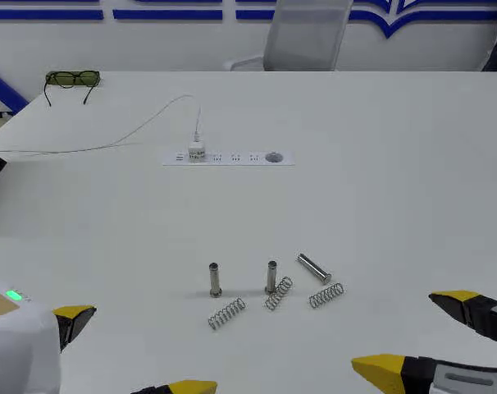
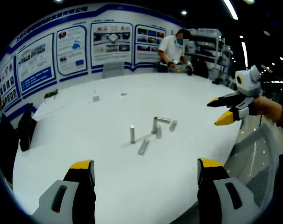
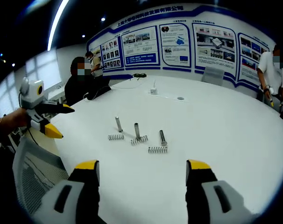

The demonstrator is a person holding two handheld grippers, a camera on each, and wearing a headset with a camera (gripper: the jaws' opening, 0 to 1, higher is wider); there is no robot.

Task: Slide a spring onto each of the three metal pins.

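Note:
Two metal pins (image 1: 214, 279) (image 1: 271, 277) stand upright on the white table (image 1: 380, 205). A third pin (image 1: 313, 268) lies on its side to their right. Three loose springs (image 1: 226, 313) (image 1: 278, 294) (image 1: 326, 295) lie flat just in front of the pins, the middle one touching the second pin's base. My left gripper (image 1: 134, 349) is open at the near left edge, well short of the parts. My right gripper (image 1: 417, 330) is open at the near right. The left gripper view shows pins (image 2: 132, 134) and a spring (image 2: 144, 146) ahead of its open jaws; the right gripper view shows them (image 3: 137, 130) too.
A white power strip (image 1: 228, 158) with a plugged-in adapter and a thin cable lies mid-table. Green glasses (image 1: 72, 79) rest at the far left corner. A grey chair (image 1: 306, 37) stands behind the table. A person (image 2: 172, 49) works at the far end; another person (image 3: 81, 79) sits beside the table.

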